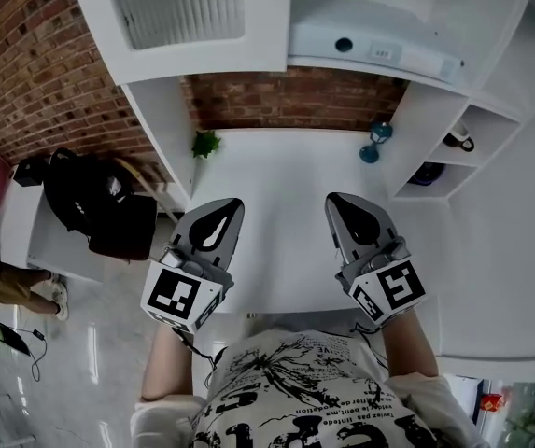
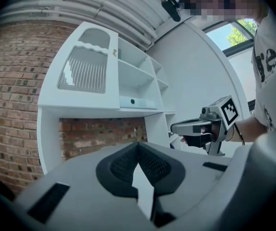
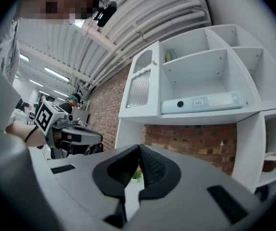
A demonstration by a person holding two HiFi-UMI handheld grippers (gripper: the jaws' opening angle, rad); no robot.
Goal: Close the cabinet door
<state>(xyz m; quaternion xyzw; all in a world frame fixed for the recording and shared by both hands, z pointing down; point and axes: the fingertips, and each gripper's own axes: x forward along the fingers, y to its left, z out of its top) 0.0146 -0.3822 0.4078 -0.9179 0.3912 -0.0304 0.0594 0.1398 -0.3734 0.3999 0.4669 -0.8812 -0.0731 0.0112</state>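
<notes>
Reading head view first: cabinet door [image 1: 183,7], ribbed panel, sits at 11 o'clock on the white shelf unit [image 1: 435,110]. Your left gripper [image 1: 222,215] and right gripper [image 1: 346,208] hang low over the desk [image 1: 276,166] at 9 and 3 o'clock, well apart from the door and touching nothing. The shirt print has lettering, but it's too warped to read. A small label on the white bar unit [image 1: 370,45] at 1 o'clock is too small to read. Left gripper view: jaws of the left gripper [image 2: 138,146] are clenched tip to tip, with nothing between them. The door [image 2: 87,69] at 10 o'clock looks flush with its frame. The right gripper [image 2: 178,127] is at 3 o'clock, and only the square marker pattern shows on its cube, no text. The big shirt letters at 2 o'clock are cut off. Right gripper view: right gripper [image 3: 138,148] is also clenched and empty. The door [image 3: 140,83] is at 12 o'clock and the left gripper [image 3: 92,136] at 9. The bar unit's label [image 3: 199,101] isn't legible. My call: the closing step looks done, or nearly. If the door sits proud, lift one clenched gripper and press flat near its free edge.
</notes>
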